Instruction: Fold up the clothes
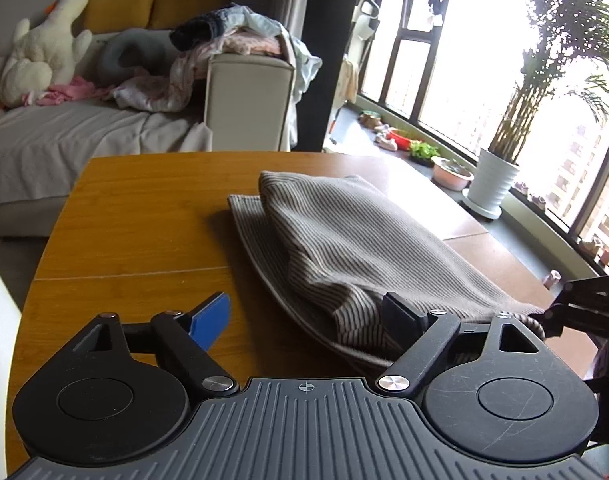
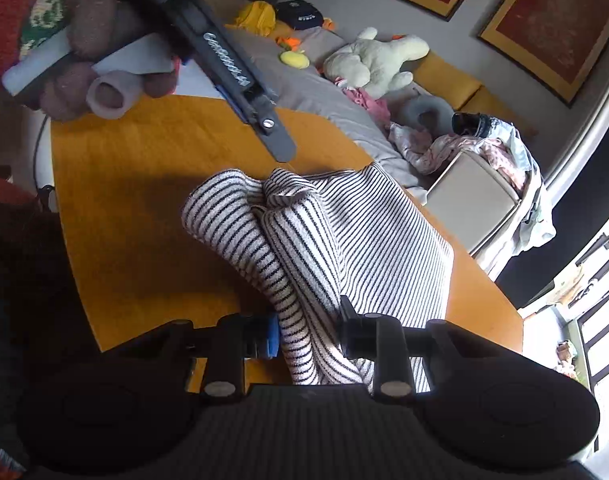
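Note:
A striped knit garment lies partly folded on the wooden table. My left gripper is open just above the table at the garment's near left edge; its right finger touches the cloth and its blue-padded left finger is over bare wood. In the right wrist view my right gripper is shut on a bunched fold of the striped garment and holds it slightly off the table. The right gripper also shows at the right edge of the left wrist view.
A sofa with a plush toy and a heap of clothes stands beyond the table. A potted plant stands by the window at right. The left gripper's body hangs over the table's far side.

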{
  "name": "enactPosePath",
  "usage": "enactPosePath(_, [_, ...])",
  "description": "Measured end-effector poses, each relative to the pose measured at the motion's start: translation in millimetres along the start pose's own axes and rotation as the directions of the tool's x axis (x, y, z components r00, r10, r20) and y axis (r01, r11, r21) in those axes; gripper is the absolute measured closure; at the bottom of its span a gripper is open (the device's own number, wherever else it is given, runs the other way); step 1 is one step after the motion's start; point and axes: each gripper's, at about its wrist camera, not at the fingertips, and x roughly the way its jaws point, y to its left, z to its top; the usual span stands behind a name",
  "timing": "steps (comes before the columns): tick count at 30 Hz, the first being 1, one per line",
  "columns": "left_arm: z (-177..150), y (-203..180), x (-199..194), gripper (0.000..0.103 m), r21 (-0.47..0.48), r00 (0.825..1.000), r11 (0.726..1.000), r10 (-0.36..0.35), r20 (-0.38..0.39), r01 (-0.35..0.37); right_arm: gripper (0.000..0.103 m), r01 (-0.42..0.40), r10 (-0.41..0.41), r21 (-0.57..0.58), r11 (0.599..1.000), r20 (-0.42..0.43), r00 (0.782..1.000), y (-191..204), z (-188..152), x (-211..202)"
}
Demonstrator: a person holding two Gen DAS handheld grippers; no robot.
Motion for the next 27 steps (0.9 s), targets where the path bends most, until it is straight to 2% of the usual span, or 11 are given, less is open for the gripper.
enactPosePath(2, [8, -2, 13, 0.018, 0.018, 1.0, 1.0, -0.018, 0.0, 0.018, 0.078, -0.01, 0.009, -0.048, 0.999, -0.002, 1.0, 2, 6, -12])
enactPosePath(5, [20, -3, 36, 0.022, 0.055, 1.0, 0.999, -0.003, -0.018, 0.004, 0.079, -0.029, 0.031, -0.115, 0.993, 0.016, 0.999, -7, 26, -38])
enactPosePath(8, [27, 2, 54, 0.024, 0.089, 0.999, 0.996, 0.001, -0.051, 0.003, 0.079, -0.012, 0.023, -0.19, 0.982, 0.054, 0.998, -32, 55, -63])
enactPosePath(10, [27, 7, 57, 0.026, 0.1, 0.998, 0.995, -0.006, -0.069, 0.013, 0.079, -0.01, 0.029, -0.214, 0.977, 0.085, 0.996, -55, 75, -65])
enactPosePath(13, [22, 16, 60, 0.027, 0.112, 0.994, 0.993, -0.021, -0.103, 0.033, 0.079, -0.101, 0.125, -0.218, 0.971, 0.098, 0.987, -83, 90, -33])
enactPosePath(15, [14, 19, 63, 0.029, 0.119, 0.991, 0.992, -0.015, -0.13, 0.031, 0.078, -0.179, 0.199, -0.207, 0.962, 0.075, 0.977, -101, 92, 17])
enactPosePath(18, [6, 26, 63, 0.03, 0.091, 0.99, 0.995, -0.038, -0.135, 0.051, 0.076, -0.24, 0.245, -0.123, 0.963, 0.027, 0.969, -118, 86, 87])
enactPosePath(20, [5, 30, 61, 0.031, 0.073, 0.991, 0.995, -0.051, -0.126, 0.061, 0.068, -0.266, 0.266, -0.072, 0.961, -0.007, 0.964, -123, 78, 124])
enactPosePath(24, [2, 39, 62, 0.031, 0.044, 0.991, 0.997, -0.063, -0.121, 0.069, 0.053, -0.311, 0.309, 0.08, 0.947, 0.037, 0.95, -141, 66, 147])
enactPosePath(25, [1, 41, 62, 0.031, 0.035, 0.991, 0.997, -0.07, -0.118, 0.074, 0.048, -0.312, 0.309, 0.117, 0.943, 0.044, 0.95, -146, 62, 147])
enactPosePath(27, [0, 45, 59, 0.03, 0.022, 0.992, 0.997, -0.068, -0.105, 0.071, 0.044, -0.309, 0.303, 0.211, 0.927, 0.062, 0.951, -156, 50, 148])
